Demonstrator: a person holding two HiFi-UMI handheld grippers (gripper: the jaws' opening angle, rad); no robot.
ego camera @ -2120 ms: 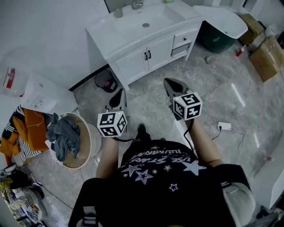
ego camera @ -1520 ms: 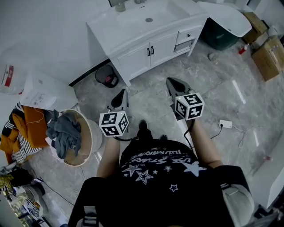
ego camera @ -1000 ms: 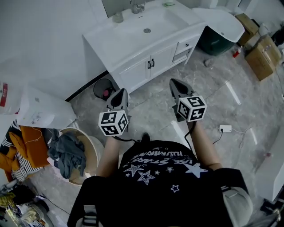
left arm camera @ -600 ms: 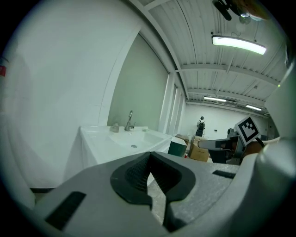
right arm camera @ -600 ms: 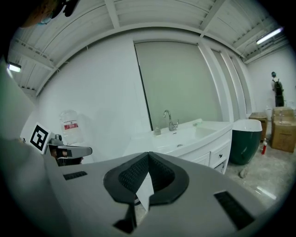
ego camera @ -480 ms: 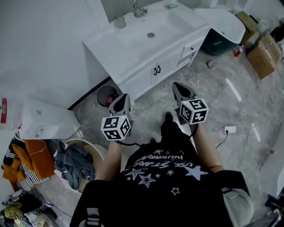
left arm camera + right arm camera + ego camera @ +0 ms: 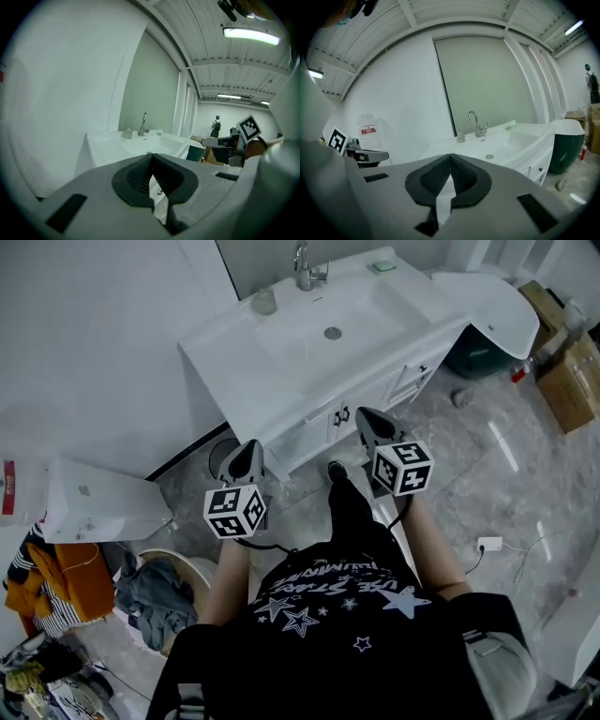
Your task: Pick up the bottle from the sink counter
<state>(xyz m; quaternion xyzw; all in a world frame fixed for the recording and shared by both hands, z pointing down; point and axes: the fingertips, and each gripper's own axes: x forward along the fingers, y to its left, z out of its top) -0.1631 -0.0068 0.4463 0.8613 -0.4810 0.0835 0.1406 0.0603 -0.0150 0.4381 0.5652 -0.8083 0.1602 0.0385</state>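
A small clear bottle (image 7: 265, 302) stands on the white sink counter (image 7: 234, 343), just left of the chrome faucet (image 7: 305, 263). The same bottle (image 7: 127, 133) shows far ahead in the left gripper view, and the bottle (image 7: 461, 137) is also small in the right gripper view. My left gripper (image 7: 248, 448) hangs in front of the cabinet's left corner, jaws shut and empty. My right gripper (image 7: 361, 415) is held level with the counter's front edge, also shut with nothing in it. Both are well short of the bottle.
A green soap bar (image 7: 382, 266) lies right of the faucet. A dark bin (image 7: 223, 448) sits by the cabinet; a laundry basket (image 7: 159, 582) is at lower left. A white tub (image 7: 492, 301) and cardboard boxes (image 7: 572, 381) stand at right. A power strip (image 7: 489, 544) lies on the floor.
The person has stepped toward the sink, so the counter now lies closer below. Both grippers have come forward with it and stayed shut.
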